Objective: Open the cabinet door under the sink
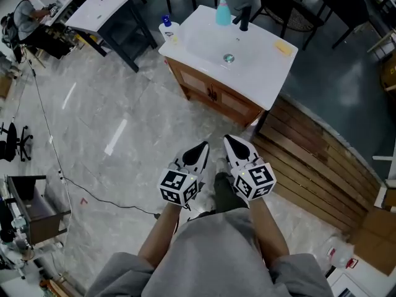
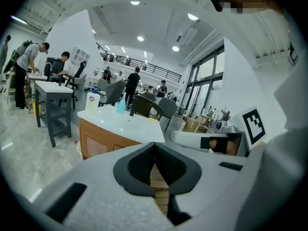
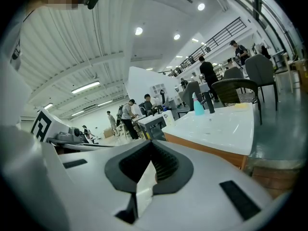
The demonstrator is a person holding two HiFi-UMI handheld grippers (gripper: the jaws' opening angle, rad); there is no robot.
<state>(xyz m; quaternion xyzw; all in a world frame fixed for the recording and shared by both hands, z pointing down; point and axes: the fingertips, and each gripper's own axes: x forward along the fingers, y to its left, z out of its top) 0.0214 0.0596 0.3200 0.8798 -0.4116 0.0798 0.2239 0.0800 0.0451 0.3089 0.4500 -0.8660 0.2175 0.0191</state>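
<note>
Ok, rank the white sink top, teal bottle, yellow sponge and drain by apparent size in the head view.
1. white sink top
2. teal bottle
3. yellow sponge, only slightly smaller than the bottle, so this pair is unsure
4. drain

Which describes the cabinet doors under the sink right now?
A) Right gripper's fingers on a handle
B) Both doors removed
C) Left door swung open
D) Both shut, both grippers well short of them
D: the cabinet doors sit flush and shut below the sink, while the left gripper and right gripper are close to the person's body, touching nothing.
</note>
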